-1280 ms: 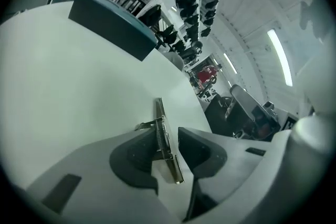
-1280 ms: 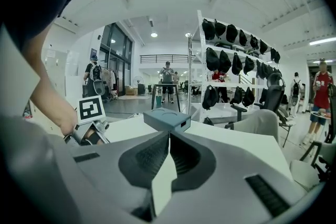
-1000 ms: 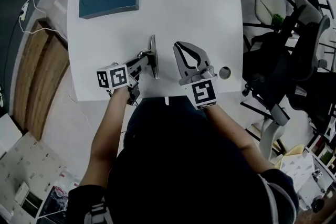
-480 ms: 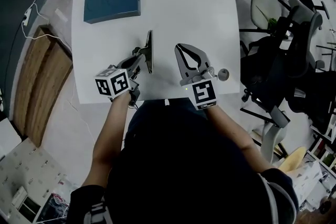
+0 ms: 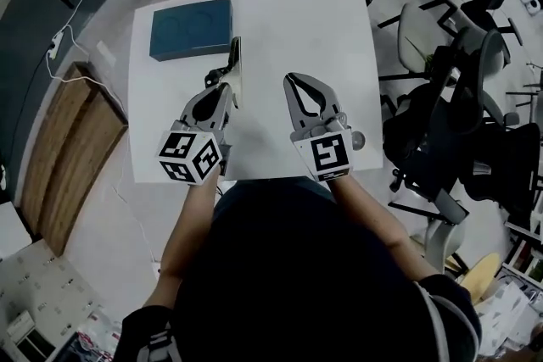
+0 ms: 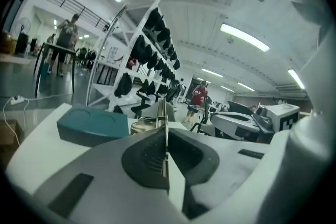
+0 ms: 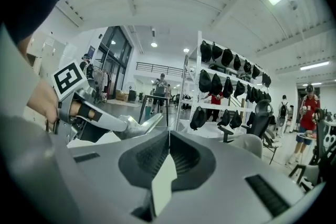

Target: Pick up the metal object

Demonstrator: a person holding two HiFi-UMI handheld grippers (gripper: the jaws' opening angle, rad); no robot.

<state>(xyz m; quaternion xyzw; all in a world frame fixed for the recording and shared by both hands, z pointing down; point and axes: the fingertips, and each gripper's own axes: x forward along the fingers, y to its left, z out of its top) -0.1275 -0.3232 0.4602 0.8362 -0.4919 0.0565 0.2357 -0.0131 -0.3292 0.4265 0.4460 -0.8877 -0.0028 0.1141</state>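
The metal object (image 5: 235, 55) is a thin flat plate seen edge-on, held above the white table (image 5: 280, 21). My left gripper (image 5: 222, 82) is shut on its near end; in the left gripper view the plate's edge (image 6: 165, 131) stands upright, pinched between the dark pads (image 6: 149, 157). My right gripper (image 5: 293, 80) hovers to the right of it with its jaws shut and nothing between them. In the right gripper view the jaws meet in a line (image 7: 169, 140), and the plate (image 7: 149, 124) and the left gripper show at the left.
A teal box (image 5: 191, 28) lies on the table's far left corner, just beyond the plate, and shows as well in the left gripper view (image 6: 92, 124). A small grey round piece (image 5: 358, 140) sits by the table's right edge. Office chairs (image 5: 475, 97) crowd the right side.
The left gripper has closed fully on the plate and carried it up and away from the table's near edge, towards the teal box. The right gripper has kept its place, still shut.
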